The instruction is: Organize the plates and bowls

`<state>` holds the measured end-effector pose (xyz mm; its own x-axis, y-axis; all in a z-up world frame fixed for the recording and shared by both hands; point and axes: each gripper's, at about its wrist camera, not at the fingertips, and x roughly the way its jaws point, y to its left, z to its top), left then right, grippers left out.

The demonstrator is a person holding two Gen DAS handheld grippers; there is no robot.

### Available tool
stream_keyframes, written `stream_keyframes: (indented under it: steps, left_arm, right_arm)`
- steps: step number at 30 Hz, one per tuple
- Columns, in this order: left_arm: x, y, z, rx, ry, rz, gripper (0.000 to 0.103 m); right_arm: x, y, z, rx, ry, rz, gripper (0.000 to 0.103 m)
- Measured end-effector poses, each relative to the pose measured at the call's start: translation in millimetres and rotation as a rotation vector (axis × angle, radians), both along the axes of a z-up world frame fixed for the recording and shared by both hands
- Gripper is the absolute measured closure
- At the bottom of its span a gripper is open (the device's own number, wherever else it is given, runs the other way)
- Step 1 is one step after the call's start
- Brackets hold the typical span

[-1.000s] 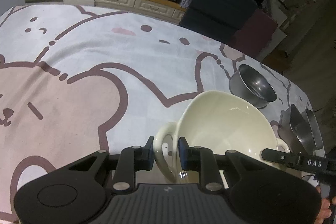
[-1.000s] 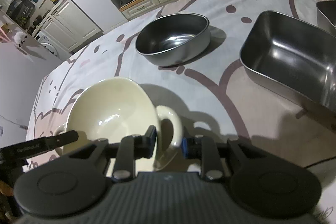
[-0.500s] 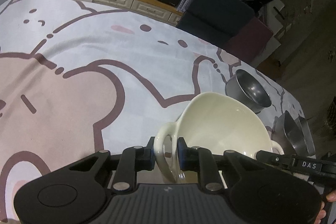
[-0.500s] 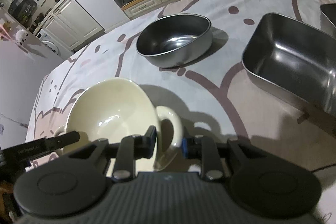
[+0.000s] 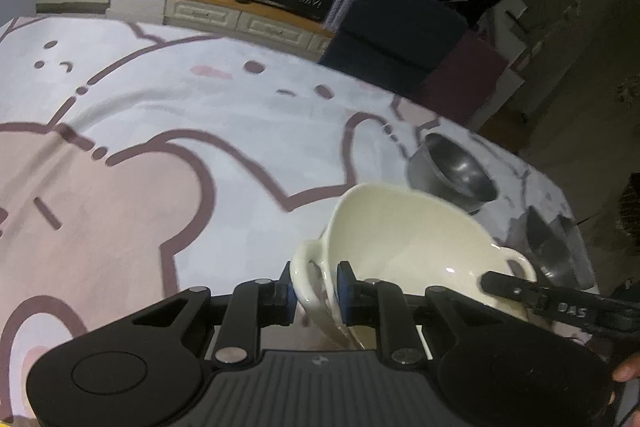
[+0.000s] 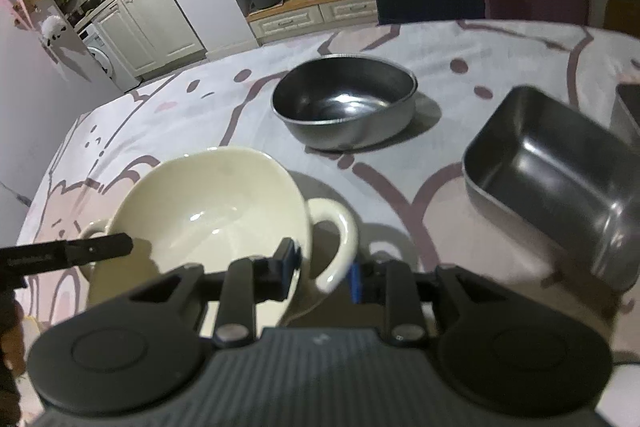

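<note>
While both grippers carry the cream two-handled bowl (image 5: 404, 247) by its loop handles, the job is to keep it level and move in sync. Left gripper (image 5: 314, 287) is clamped on the left handle, blue pads tight on both sides of the loop. Right gripper (image 6: 322, 267) straddles the right handle (image 6: 334, 235); inner pad sits against the bowl wall, outer pad looks a touch off the loop, so I can't tell if it's gripping firmly or just cradling. Bowl looks tilted and raised a bit over the bear-print tablecloth (image 5: 160, 131), near the front edge, though the underside is hidden so I can't confirm lift. Steel round bowl (image 6: 344, 107) sits beyond it, steel rectangular tray (image 6: 560, 163) to the right, both apart from the cream bowl. Judgement: likely nesting or grouping with the steel bowl. Firm up the right-side hold first, raise both hands evenly, clear the steel rim, lower centred. Risk: ceramic loop slipping from a loose pad, bowl swinging on the left handle.
</note>
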<state>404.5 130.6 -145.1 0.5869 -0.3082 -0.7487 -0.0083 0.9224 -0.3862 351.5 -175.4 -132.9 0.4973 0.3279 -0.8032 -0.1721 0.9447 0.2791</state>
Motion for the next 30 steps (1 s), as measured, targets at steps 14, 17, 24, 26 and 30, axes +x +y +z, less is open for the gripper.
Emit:
stream_keyframes:
  steps: [14, 17, 24, 26, 30]
  left_arm:
    - [0.1, -7.0, -7.8, 0.013, 0.080, -0.004, 0.082]
    - [3.0, -5.4, -13.5, 0.009, 0.096, -0.002, 0.082]
    - [6.6, -3.4, -14.5, 0.001, 0.089, -0.002, 0.081]
    - [7.8, -4.1, -14.9, 0.004, 0.084, -0.002, 0.081]
    - [8.7, -7.7, -15.0, 0.025, 0.066, -0.009, 0.080]
  right_arm:
    - [1.3, -13.4, -0.6, 0.047, 0.067, -0.035, 0.076]
    - [5.9, -22.1, -8.3, 0.085, 0.129, -0.057, 0.070]
    - [9.4, -20.1, -4.7, 0.049, 0.083, -0.016, 0.065]
    - [10.6, -22.8, -6.6, 0.064, 0.083, -0.017, 0.063]
    - [11.4, -30.5, -9.5, 0.114, 0.099, -0.034, 0.065]
